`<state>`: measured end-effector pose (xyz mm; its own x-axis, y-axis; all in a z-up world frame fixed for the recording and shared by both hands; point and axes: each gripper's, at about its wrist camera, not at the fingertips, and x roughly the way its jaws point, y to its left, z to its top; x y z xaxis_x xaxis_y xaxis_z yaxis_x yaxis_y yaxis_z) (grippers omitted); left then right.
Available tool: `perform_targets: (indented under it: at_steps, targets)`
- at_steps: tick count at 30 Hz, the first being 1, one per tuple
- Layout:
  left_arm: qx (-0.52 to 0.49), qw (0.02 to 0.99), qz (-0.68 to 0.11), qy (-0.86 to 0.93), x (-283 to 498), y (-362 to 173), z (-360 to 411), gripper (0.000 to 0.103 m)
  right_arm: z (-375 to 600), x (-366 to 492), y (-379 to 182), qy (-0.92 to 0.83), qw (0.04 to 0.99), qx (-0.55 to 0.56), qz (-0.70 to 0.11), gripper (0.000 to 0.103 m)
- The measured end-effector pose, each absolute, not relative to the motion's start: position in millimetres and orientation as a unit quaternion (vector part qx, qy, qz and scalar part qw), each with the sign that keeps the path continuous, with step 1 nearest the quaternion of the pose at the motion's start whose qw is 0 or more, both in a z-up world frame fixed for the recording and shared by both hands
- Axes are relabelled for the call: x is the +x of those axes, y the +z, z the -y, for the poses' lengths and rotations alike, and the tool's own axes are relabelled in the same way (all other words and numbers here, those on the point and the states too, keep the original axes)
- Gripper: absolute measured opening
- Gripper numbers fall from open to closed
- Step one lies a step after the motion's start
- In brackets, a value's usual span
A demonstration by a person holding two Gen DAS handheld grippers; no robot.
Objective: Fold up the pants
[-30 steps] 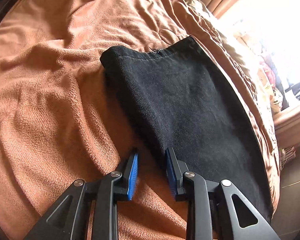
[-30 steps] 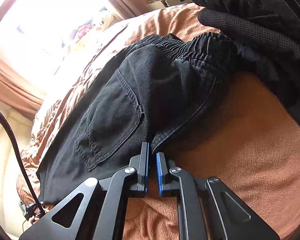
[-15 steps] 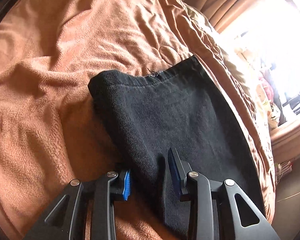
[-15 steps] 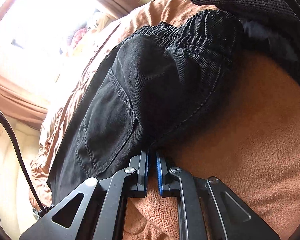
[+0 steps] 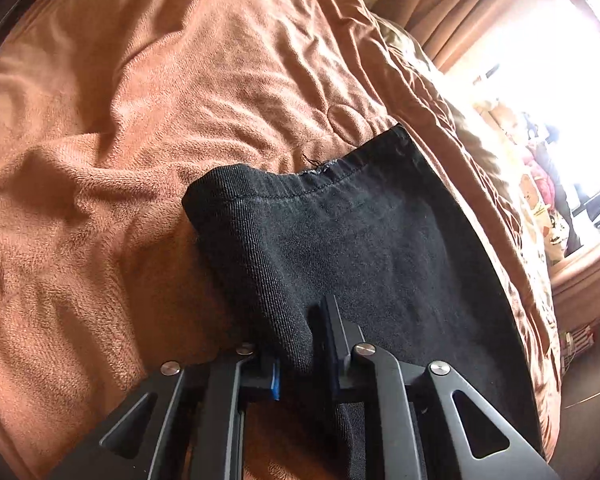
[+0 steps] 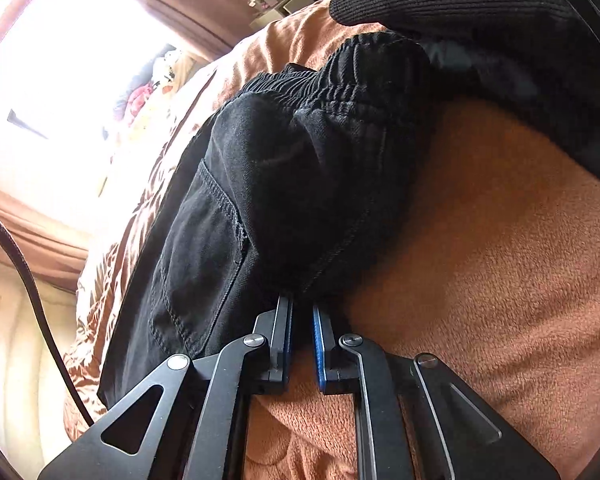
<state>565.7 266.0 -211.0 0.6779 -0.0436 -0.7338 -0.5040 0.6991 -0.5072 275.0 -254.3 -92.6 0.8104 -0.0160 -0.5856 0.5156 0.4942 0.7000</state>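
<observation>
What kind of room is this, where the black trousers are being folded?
Most likely a bedroom. The black pants lie on a soft orange blanket spread like bedding, with curtains beside a bright window and stuffed toys along the sill.

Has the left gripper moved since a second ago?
Yes. The left gripper has slid rightward off the orange blanket onto the black pants; its jaws are closing, with the pant leg's folded edge between them.
</observation>
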Motion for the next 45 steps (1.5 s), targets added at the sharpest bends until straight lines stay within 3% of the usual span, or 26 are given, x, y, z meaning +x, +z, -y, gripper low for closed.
perform_targets:
  at_steps: [2,10,14,18,22,25,32,33,34,35,45]
  targets:
    - [-0.368,0.839,-0.375,0.139,566.2,-210.2,-268.2,0.008,256.3,275.2,-93.8,-0.158,0.824,0.478,-0.261,0.008]
    - [-0.387,0.836,-0.359,0.148,563.8,-201.3,-267.9,0.005,255.1,272.2,-94.4,-0.135,0.816,0.507,-0.243,0.011]
    - [-0.387,0.835,-0.362,0.15,565.4,-203.8,-267.2,0.005,248.7,258.1,-103.0,-0.118,0.818,0.515,-0.227,0.035]
    - [-0.386,0.833,-0.366,0.15,565.2,-206.0,-267.7,0.005,247.4,257.6,-105.4,-0.122,0.818,0.516,-0.221,0.038]
    - [-0.397,0.827,-0.367,0.152,565.3,-209.7,-269.1,0.006,244.6,269.3,-97.5,-0.133,0.828,0.5,-0.218,0.065]
    - [-0.397,0.828,-0.366,0.154,565.7,-211.4,-268.1,0.006,243.5,280.3,-92.2,-0.149,0.832,0.488,-0.217,0.074]
    - [-0.395,0.834,-0.353,0.153,561.4,-207.4,-267.8,0.005,250.9,293.7,-94.4,-0.149,0.837,0.487,-0.2,0.072]
    - [-0.396,0.835,-0.35,0.154,559.9,-205.0,-267.7,0.005,251.8,293.5,-94.5,-0.148,0.838,0.486,-0.201,0.056]
    - [-0.396,0.836,-0.346,0.154,558.7,-201.9,-267.5,0.005,253.1,293.6,-95.2,-0.152,0.837,0.483,-0.208,0.027]
    - [-0.395,0.838,-0.343,0.154,557.6,-198.2,-266.8,0.005,255.0,293.7,-96.1,-0.149,0.837,0.483,-0.211,0.016]
    - [-0.377,0.864,-0.302,0.142,532.8,-140.6,-263.1,0.004,235.8,267.7,-64.7,-0.114,0.86,0.466,-0.176,0.01]
